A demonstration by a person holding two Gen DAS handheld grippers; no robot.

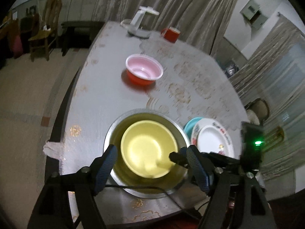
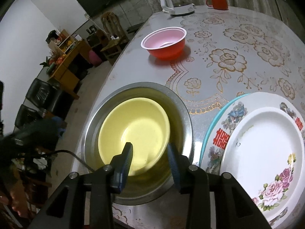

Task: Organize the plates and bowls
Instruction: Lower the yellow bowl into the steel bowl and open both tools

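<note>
The yellow bowl (image 2: 134,133) sits nested in the metal bowl (image 2: 183,114) at the table's (image 2: 219,38) near edge, stacked plates (image 2: 263,150) just beside; left gripper (image 1: 152,164) and right gripper (image 2: 150,158) fingers apart, holding nothing; red bowl (image 2: 164,43), kettle (image 2: 171,0), red mug (image 2: 218,1) farther back

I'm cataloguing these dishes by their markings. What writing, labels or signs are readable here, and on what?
"囍", red double-happiness sign, on the rim of the flowered plate, left side.
A second red sign on the same rim, at upper right, is partly hidden by the white plate: not fully readable.
No other readable text.
</note>
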